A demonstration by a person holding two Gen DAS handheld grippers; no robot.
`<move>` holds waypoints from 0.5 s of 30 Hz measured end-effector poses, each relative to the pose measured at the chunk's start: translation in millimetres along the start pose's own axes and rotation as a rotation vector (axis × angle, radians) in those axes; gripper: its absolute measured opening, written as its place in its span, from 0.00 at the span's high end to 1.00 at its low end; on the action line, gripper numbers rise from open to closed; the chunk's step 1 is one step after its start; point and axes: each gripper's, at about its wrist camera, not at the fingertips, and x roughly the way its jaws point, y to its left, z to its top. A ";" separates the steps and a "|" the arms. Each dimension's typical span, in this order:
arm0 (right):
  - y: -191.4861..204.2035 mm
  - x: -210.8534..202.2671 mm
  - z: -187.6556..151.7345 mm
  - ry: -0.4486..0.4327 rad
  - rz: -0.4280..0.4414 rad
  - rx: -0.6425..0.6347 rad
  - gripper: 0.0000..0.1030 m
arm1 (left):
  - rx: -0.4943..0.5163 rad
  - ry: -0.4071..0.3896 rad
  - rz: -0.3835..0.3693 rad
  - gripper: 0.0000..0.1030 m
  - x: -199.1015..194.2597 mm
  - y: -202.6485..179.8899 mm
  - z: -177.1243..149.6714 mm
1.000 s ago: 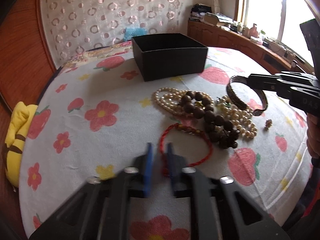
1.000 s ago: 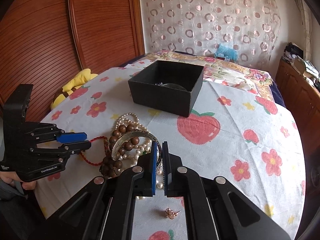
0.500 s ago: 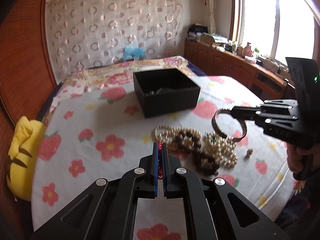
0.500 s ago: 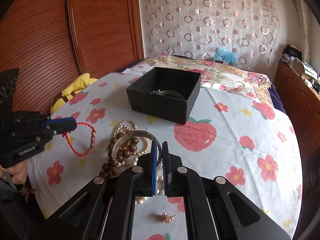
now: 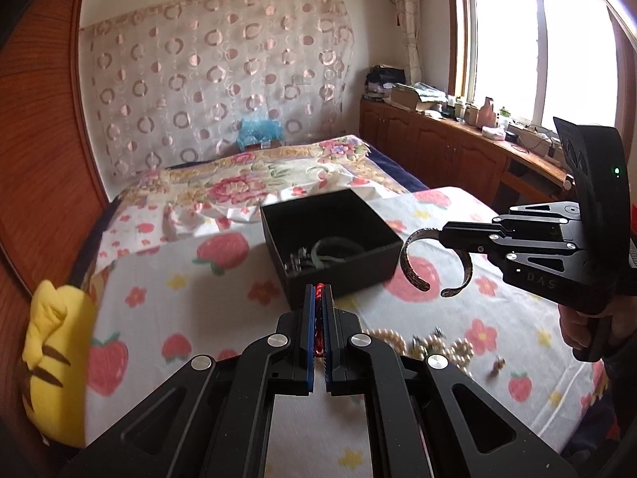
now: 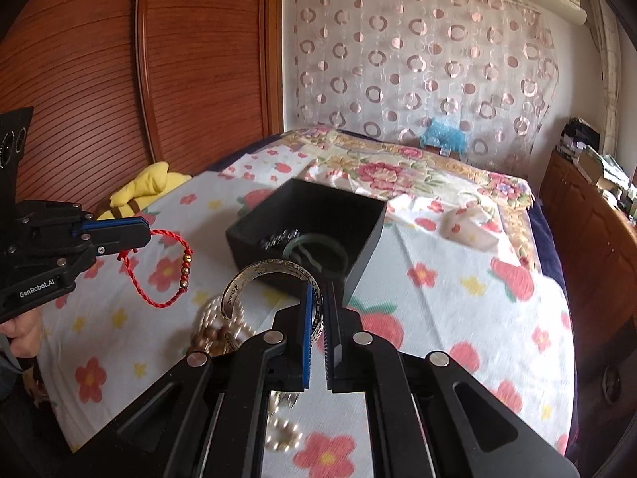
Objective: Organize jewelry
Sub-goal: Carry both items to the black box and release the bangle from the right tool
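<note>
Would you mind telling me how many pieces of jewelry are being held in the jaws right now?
2: the red cord bracelet in the left gripper, the metal cuff bangle in the right gripper.

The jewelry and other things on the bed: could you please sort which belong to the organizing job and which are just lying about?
Job:
- black box
- red cord bracelet in left gripper
- metal cuff in right gripper
- pearl strands
- wooden beads

Lying about:
- yellow plush
- blue toy

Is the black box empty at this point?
No. In the right wrist view the black box already holds a green bangle and a small silvery piece beside it.
</note>
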 end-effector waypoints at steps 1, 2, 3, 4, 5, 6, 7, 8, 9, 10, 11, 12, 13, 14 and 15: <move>-1.7 2.5 4.7 -0.004 -0.002 -0.004 0.94 | 0.001 -0.003 0.000 0.98 1.5 0.8 3.9; -3.6 5.4 9.7 -0.006 -0.004 -0.008 0.94 | 0.002 -0.008 0.000 0.98 3.6 1.9 8.9; -5.6 7.4 12.6 -0.007 -0.005 -0.011 0.94 | 0.002 -0.013 0.000 0.98 4.5 2.7 12.8; -7.9 11.6 18.2 -0.008 -0.007 -0.014 0.94 | 0.001 -0.018 0.000 0.98 5.8 3.9 16.9; -10.5 16.2 23.6 -0.010 -0.009 -0.016 0.94 | -0.002 -0.024 -0.001 0.98 7.9 6.6 22.1; -12.8 19.5 27.0 -0.010 -0.010 -0.016 0.94 | -0.004 -0.028 -0.001 0.98 9.2 7.9 25.8; -15.8 24.9 31.7 -0.009 -0.011 -0.016 0.94 | -0.006 -0.031 -0.001 0.98 11.0 9.6 29.4; -18.4 30.3 35.9 -0.008 -0.012 -0.015 0.94 | -0.006 -0.034 0.000 0.98 13.4 11.2 33.6; -20.3 35.8 39.8 -0.008 -0.013 -0.016 0.94 | -0.006 -0.035 0.002 0.98 16.0 12.7 36.7; -21.7 40.7 44.0 -0.007 -0.014 -0.017 0.94 | -0.004 -0.034 0.007 0.98 20.2 14.6 40.3; -22.5 43.9 45.7 -0.007 -0.015 -0.019 0.94 | -0.004 -0.033 0.010 0.98 23.9 15.6 42.4; -24.3 50.7 49.6 -0.005 -0.016 -0.021 0.94 | -0.004 -0.031 0.012 0.98 26.4 17.0 43.7; -25.3 56.2 52.0 -0.001 -0.015 -0.024 0.94 | -0.005 -0.030 0.015 0.98 29.8 18.7 45.5; -25.5 61.2 54.6 0.003 -0.016 -0.028 0.94 | -0.006 -0.029 0.016 0.98 32.1 19.9 47.4; -25.9 68.4 56.8 0.009 -0.017 -0.035 0.94 | -0.008 -0.029 0.017 0.98 34.4 21.2 49.0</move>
